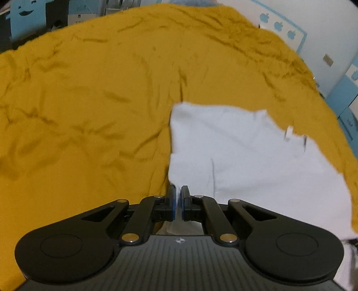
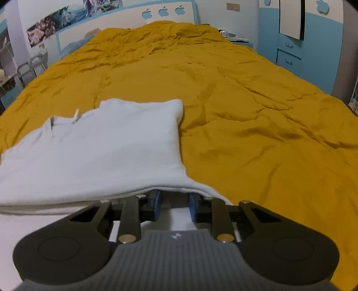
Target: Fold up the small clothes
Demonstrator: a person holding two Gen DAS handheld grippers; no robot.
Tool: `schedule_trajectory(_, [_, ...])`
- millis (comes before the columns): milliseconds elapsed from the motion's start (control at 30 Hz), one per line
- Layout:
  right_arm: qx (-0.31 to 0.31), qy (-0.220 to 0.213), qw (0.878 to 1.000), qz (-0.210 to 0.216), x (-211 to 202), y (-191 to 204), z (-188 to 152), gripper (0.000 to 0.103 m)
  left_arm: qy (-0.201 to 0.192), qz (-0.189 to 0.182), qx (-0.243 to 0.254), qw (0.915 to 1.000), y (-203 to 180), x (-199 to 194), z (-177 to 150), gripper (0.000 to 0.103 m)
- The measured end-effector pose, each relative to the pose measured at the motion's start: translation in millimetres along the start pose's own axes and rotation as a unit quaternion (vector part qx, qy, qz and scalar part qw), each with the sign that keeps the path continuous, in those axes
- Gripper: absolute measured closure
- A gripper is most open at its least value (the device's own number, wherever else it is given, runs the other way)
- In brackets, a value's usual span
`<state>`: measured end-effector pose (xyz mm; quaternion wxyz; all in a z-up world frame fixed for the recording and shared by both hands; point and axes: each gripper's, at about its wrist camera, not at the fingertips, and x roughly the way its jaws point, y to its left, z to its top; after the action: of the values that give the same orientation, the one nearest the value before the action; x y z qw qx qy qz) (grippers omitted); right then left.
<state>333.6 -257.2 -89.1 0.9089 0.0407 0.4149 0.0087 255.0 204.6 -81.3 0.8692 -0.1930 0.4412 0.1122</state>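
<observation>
One white garment [image 1: 246, 156] lies on a mustard-yellow bedspread [image 1: 89, 100] that fills most of both views. In the left wrist view the bedspread's left part runs off the frame; to its right sits the garment, whose near right portion is cut off by the frame edge. The left gripper [image 1: 178, 197] has its two blue-padded fingers nearly together, pinching the garment's near left corner, a sliver of white cloth showing between them. Two small tags or loops [image 1: 289, 132] stick up near the garment's far edge; what they are is hard to make out.

In the right wrist view the garment [image 2: 111, 145] occupies the left, its left side cut off, with the bare bedspread [image 2: 268, 112] to the right. The right gripper [image 2: 174, 203] has its fingers spread apart, and the garment's near edge drapes over their tips, hiding them. Three apple cut-outs [image 2: 163, 11] mark the headboard [image 2: 125, 24] beyond.
</observation>
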Motion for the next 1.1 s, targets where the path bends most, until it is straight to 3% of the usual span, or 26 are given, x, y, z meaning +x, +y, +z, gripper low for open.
schedule_trajectory(33, [-0.002, 0.000, 1.000, -0.005, -1, -3, -1, 0.100, -0.001, 0.000, 0.003, 1.0000, 1, 2, -3, 0.099])
schedule_trajectory(67, [-0.003, 0.002, 1.000, -0.018, -4, -8, -3, 0.103, -0.002, 0.001, 0.006, 1.0000, 0, 3, -4, 0.099])
schedule_trajectory(233, [0.024, 0.021, 0.999, -0.007, -9, -34, -9, 0.103, 0.001, 0.007, 0.020, 0.9998, 1, 3, -5, 0.098])
schedule_trajectory(300, [0.013, 0.026, 0.999, -0.017, -16, -31, -9, 0.103, 0.003, 0.012, 0.025, 0.9996, 2, 1, -7, 0.092])
schedule_trajectory(367, [0.008, 0.032, 0.999, -0.018, -25, -30, -9, 0.103, 0.003, 0.021, 0.027, 0.9994, 3, -5, -6, 0.080])
schedule_trajectory(467, [0.005, 0.026, 1.000, -0.005, -45, -30, -3, 0.103, 0.000, 0.025, 0.026, 0.9994, 5, -16, -3, 0.079])
schedule_trajectory(600, [0.002, -0.005, 1.000, 0.018, -62, -28, 13, 0.097, -0.029, 0.013, 0.033, 0.9990, 0, -27, 9, 0.079])
schedule_trajectory(633, [0.003, -0.010, 1.000, 0.025, -60, -28, 18, 0.088, -0.031, 0.011, 0.035, 0.9988, -3, -26, 11, 0.079])
schedule_trajectory(667, [0.003, -0.017, 0.999, 0.030, -55, -27, 25, 0.080, -0.032, 0.010, 0.038, 0.9987, -7, -22, 14, 0.079])
schedule_trajectory(867, [0.012, -0.025, 0.998, 0.058, -2, -13, 62, 0.080, -0.027, 0.009, 0.043, 0.9987, -24, 8, 15, 0.079])
schedule_trajectory(1033, [-0.030, -0.019, 0.996, 0.079, 44, 9, 78, 0.088, -0.016, 0.016, 0.049, 0.9986, -24, 26, 12, 0.081])
schedule_trajectory(1100, [-0.057, -0.012, 0.997, 0.059, 67, 13, 79, 0.092, -0.017, 0.014, 0.056, 0.9982, -22, 29, 9, 0.081])
